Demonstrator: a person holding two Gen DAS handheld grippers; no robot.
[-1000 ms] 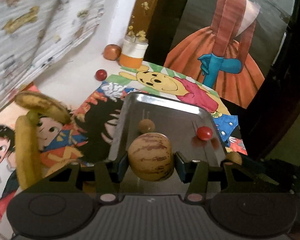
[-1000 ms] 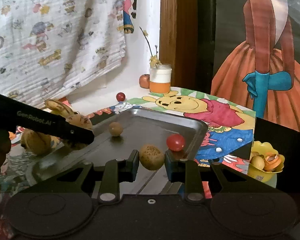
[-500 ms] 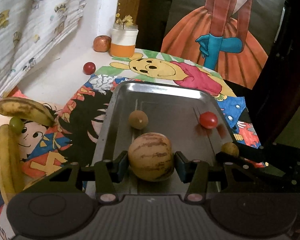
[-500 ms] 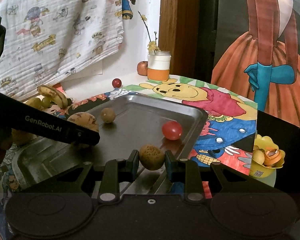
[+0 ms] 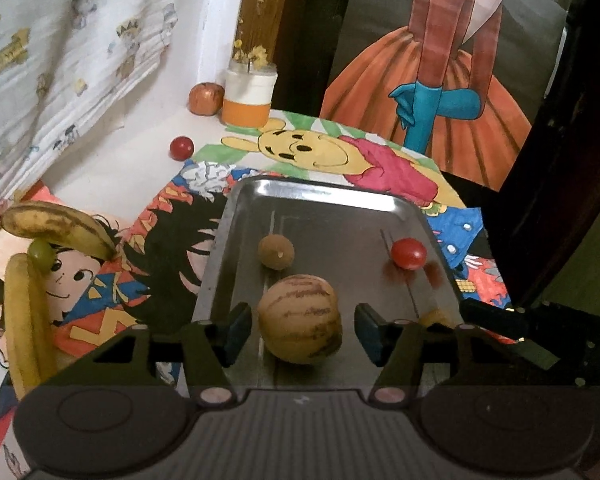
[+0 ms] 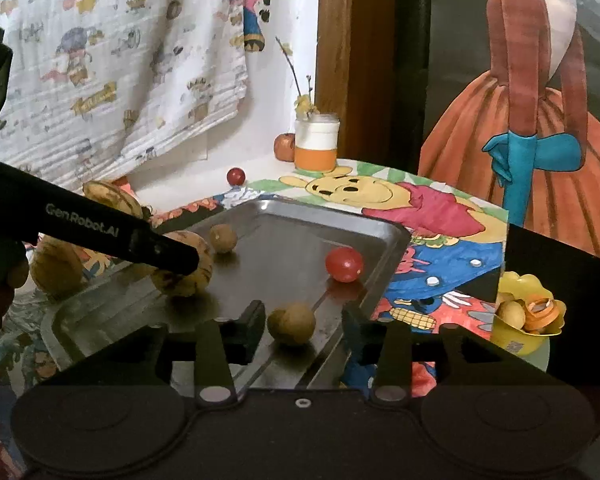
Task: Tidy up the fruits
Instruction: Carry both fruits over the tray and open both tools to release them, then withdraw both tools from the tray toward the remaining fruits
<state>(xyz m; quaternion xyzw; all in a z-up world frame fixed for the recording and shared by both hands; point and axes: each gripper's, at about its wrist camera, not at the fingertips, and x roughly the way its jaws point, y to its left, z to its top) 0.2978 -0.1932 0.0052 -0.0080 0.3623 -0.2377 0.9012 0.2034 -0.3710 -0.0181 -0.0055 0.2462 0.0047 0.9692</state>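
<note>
Both units: matte black ribbed housing, round recessed disc each side, two silver screw heads at the finger bases. Left gripper (image 5: 300, 330) fingers (image 5: 238, 326) carry blue pads; its black arm reads "GenRobot.AI" in white. Right gripper (image 6: 302, 326) fingers (image 6: 252, 326) black.

Your tabletop (image 5: 140, 160) is white at the back and carries bright cartoon drawings (image 5: 300, 148). A metal tray (image 5: 324, 196) sits on those drawings. A jar (image 5: 247, 96), an apple (image 5: 206, 98) and a small red fruit (image 5: 181, 148) stand at the back, with bananas (image 5: 56, 226) at your left.
</note>
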